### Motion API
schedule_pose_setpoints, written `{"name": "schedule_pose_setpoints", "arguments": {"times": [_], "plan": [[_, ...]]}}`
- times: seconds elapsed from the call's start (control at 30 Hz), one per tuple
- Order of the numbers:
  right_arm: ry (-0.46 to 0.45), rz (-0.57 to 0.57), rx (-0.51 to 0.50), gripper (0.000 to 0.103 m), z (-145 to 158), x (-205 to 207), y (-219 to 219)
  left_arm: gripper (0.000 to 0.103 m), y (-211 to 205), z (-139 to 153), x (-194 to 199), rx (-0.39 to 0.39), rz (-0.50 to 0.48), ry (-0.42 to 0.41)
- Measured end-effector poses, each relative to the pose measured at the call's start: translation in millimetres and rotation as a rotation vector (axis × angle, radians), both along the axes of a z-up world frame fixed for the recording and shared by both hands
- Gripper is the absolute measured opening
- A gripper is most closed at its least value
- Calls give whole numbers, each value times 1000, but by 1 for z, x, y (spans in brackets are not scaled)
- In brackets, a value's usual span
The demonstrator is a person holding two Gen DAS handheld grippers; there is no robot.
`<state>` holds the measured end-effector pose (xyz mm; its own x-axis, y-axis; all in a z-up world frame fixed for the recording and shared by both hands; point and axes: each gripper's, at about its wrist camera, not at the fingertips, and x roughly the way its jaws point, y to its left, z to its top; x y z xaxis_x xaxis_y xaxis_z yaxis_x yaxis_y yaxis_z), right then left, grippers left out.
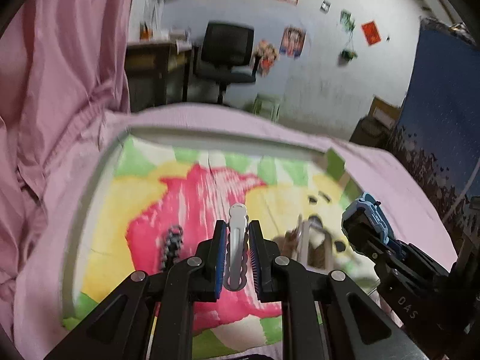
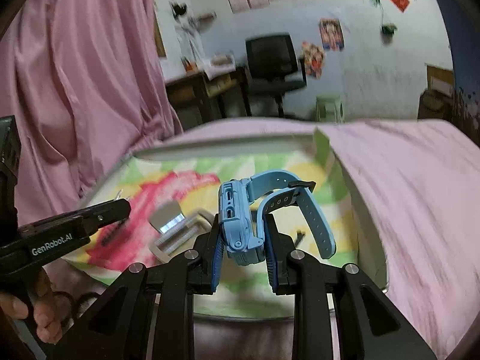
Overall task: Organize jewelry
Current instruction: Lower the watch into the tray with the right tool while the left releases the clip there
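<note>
The left gripper (image 1: 237, 234) is closed on a white hair clip (image 1: 237, 249), which stands upright between its blue pads above the tray (image 1: 90, 198). The right gripper (image 2: 243, 225) clamps a blue watch (image 2: 240, 219) by its body, the strap (image 2: 312, 210) looping out to the right over the tray's far right part. The tray, lined with a cloth (image 1: 192, 198) in pink, yellow and green, sits on a pink sheet (image 2: 405, 180). On the cloth lie a dark beaded piece (image 1: 171, 246) to the left and a pale buckle-like piece (image 2: 177, 228) nearer the middle. A hand (image 2: 42, 312) grips the left gripper's handle at the near left.
</note>
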<state>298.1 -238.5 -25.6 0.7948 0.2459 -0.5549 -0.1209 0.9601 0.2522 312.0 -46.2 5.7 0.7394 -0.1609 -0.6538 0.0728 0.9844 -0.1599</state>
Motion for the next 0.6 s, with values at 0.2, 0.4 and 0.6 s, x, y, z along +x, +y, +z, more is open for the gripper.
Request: {"name": "schedule_pose_setpoints", "arguments": {"times": [0.2, 0.4, 0.6], "plan": [[97, 1, -43, 23, -14, 10, 6, 15, -4, -16, 11, 8, -19, 116], [124, 20, -72, 32, -15, 14, 11, 15, -6, -21, 15, 22, -33, 172], [81, 9, -48, 49, -6, 3, 1, 39, 4, -14, 7, -37, -16, 155]]}}
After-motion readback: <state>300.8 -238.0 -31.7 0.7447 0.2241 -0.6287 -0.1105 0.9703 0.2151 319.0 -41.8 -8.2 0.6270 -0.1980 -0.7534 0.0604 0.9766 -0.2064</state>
